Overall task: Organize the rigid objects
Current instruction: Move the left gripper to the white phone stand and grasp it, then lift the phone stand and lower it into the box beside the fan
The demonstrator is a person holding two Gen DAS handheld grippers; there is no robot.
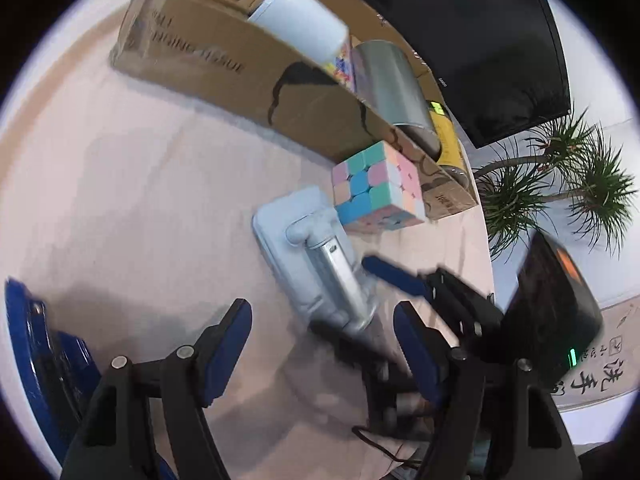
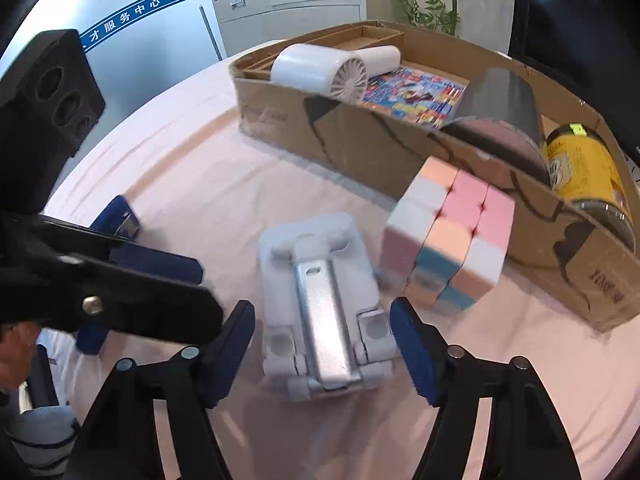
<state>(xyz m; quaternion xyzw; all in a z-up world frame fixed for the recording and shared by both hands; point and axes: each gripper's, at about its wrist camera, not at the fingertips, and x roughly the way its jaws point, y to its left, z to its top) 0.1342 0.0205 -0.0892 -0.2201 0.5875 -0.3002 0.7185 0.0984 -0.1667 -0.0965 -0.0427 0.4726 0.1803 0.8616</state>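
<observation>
The right hand-held gripper hangs released over the table, its blue pads spread to either side of a pale folding phone stand that lies flat on the pink cloth, neither pad yet touching it. The stand looks stiff and fairly light, plastic around a smooth metal spine; its slick faces suggest a grip across the two long edges near the hinge end would hold best, since the hinged legs might swing if pinched alone. At about 2 o'clock from the stand, just beside it, a pastel puzzle cube sits against the wall of a long cardboard box. The cube seems rigid and light, with flat opposite faces that offer an easy hold, though its layers could twist under an off-centre squeeze. Inside the box lie a white handheld fan, a grey cylinder and a yellow can. The left hand-held gripper, also spread apart and empty, hovers at the stand's 9 o'clock side.
</observation>
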